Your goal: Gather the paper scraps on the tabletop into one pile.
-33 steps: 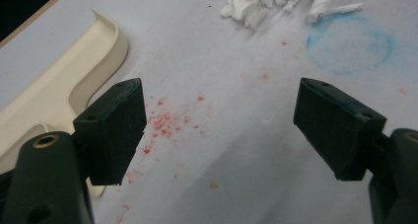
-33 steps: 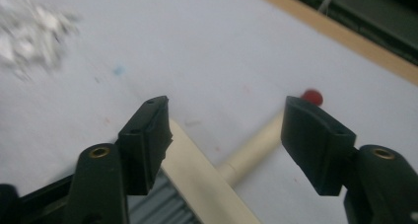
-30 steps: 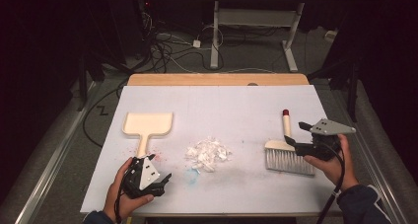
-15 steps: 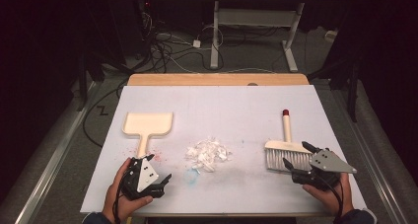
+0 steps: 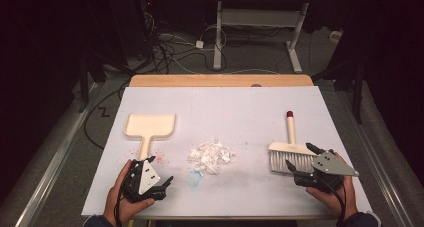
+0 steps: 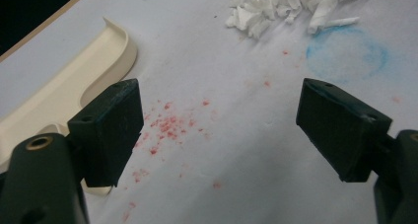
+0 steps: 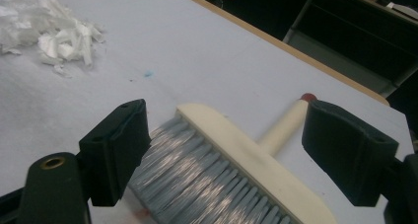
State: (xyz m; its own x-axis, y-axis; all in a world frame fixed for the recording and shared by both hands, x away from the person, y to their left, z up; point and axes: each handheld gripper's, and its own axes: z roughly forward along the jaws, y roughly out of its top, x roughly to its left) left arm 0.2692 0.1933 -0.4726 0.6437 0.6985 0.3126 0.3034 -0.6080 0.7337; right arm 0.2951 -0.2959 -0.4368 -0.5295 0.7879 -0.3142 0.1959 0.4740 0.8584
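Both grippers sit wide apart and empty at the bench's near edge — the right gripper (image 5: pixel 301 159) over the hand brush (image 5: pixel 290 152), the left gripper (image 5: pixel 159 173) beside the dustpan (image 5: pixel 149 127) handle — shredded paper (image 5: pixel 211 156) between.

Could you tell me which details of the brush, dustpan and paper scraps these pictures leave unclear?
- Brush: right gripper view's bottom edge cuts off its bristle tips.
- Dustpan: left gripper view's left jaw hides its handle.
- Paper scraps: too small to count in the high view.
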